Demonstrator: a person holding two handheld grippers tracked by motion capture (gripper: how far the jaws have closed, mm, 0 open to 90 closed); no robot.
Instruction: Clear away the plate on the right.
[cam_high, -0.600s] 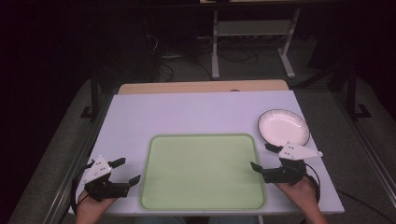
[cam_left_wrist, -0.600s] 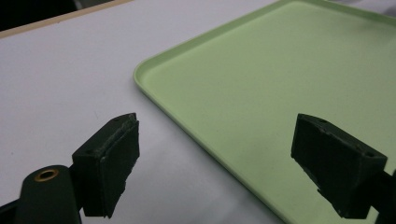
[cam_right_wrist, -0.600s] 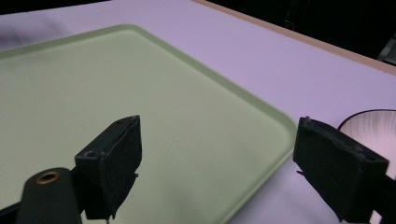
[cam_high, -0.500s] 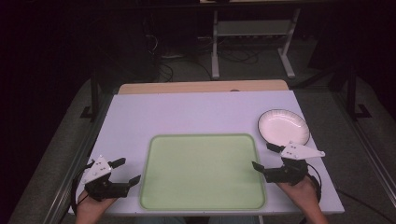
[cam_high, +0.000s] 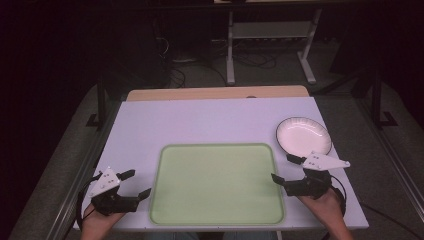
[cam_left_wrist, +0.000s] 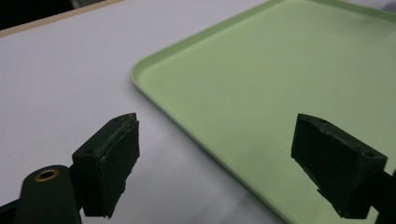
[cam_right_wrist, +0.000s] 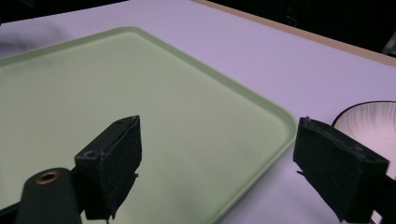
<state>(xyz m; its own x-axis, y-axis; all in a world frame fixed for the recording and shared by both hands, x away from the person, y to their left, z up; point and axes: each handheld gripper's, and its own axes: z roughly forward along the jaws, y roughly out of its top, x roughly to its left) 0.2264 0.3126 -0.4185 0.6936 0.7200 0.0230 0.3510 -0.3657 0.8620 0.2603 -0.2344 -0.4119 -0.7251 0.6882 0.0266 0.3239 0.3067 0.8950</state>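
Both hand-held grippers, left (cam_high: 134, 184) and right (cam_high: 283, 169), open, flanking green tray (cam_high: 217, 150).

A white worktop (cam_high: 200, 125) takes up the middle of the high view, with a light wooden strip (cam_high: 215, 93) along its far edge. Behind it, in the upper part of the frame, a pale metal stand (cam_high: 270, 37) rises from a dark floor (cam_high: 60, 150), with tangled cables (cam_high: 185, 62) lying to the stand's left.
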